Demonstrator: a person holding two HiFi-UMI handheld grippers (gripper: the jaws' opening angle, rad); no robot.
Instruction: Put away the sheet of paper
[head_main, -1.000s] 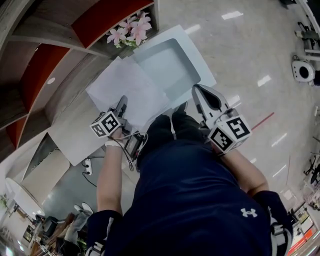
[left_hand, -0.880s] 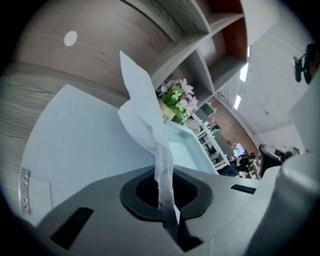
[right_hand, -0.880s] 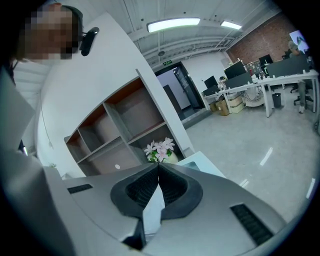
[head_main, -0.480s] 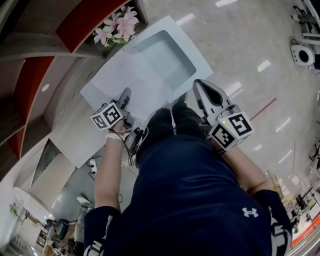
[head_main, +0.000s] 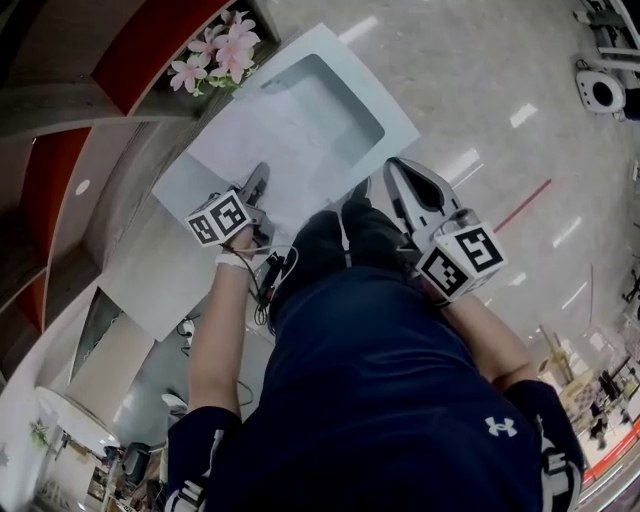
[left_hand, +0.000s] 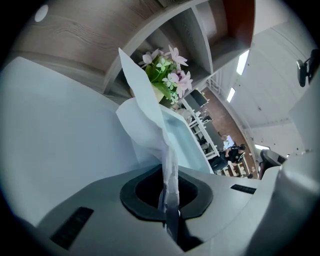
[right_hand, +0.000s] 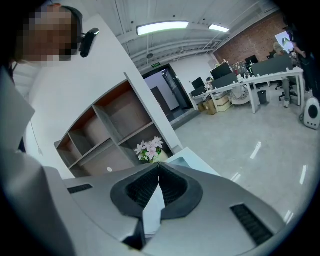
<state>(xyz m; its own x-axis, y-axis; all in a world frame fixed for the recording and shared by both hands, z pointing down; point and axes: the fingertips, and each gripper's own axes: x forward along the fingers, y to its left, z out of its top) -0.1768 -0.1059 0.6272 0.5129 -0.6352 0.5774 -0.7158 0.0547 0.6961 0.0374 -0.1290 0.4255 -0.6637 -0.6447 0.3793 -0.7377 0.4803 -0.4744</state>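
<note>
The white sheet of paper (head_main: 275, 150) lies partly over the recess of a pale tray (head_main: 385, 125) on the white table (head_main: 150, 265). My left gripper (head_main: 260, 180) is shut on the sheet's near edge. In the left gripper view the sheet (left_hand: 142, 112) rises crumpled from between the closed pads of the left gripper (left_hand: 167, 200), with the tray (left_hand: 182, 142) beyond it. My right gripper (head_main: 393, 168) hangs shut and empty beside the tray's near corner. In its own view the right gripper (right_hand: 158, 165) has its tips touching.
Pink flowers (head_main: 215, 55) stand at the table's far edge against a wooden shelf unit with red panels (head_main: 110, 60). The person's legs and dark shirt (head_main: 380, 380) fill the near view. Shiny floor (head_main: 500, 120) lies to the right, with desks and chairs (right_hand: 260, 75) far off.
The left gripper has carried the sheet forward and to the right, so it now covers more of the tray's recess. The right gripper has stayed shut in much the same place.
</note>
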